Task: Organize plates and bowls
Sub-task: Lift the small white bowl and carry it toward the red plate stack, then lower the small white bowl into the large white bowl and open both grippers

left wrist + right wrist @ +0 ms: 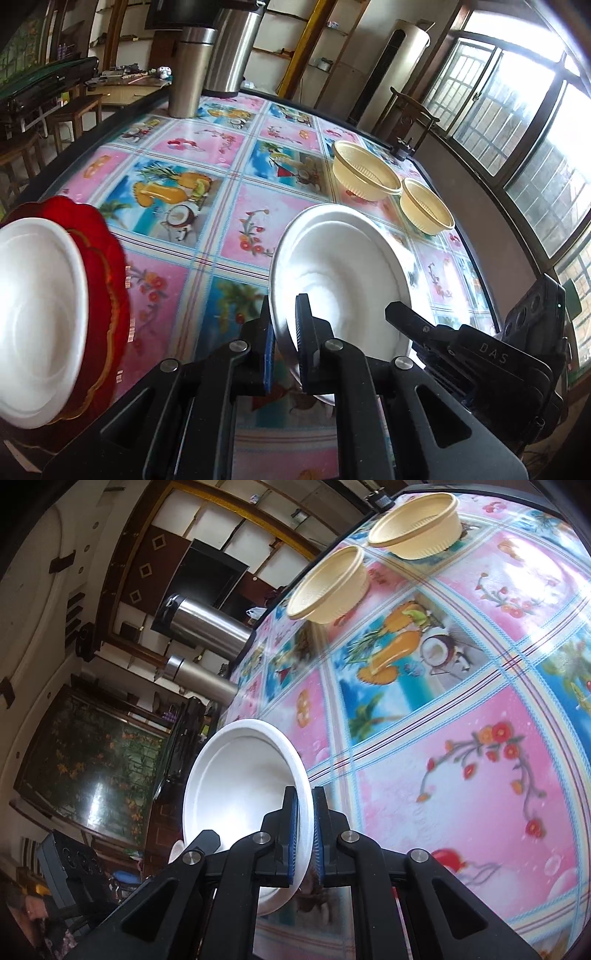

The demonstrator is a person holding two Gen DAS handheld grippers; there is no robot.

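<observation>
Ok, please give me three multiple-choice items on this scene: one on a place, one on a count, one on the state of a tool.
1. The stacked plate at far left of the left wrist view lies on: A) a red plate; B) a beige bowl; C) a steel flask.
2. Beige bowls on the table: A) one; B) two; C) four.
3. The right tool is: A) open; B) shut on a bowl; C) shut on the rim of a white plate.
Key: 1A, a red scalloped edge shows beneath it; 2B, two stand side by side; 3C, the rim sits clamped in it.
</observation>
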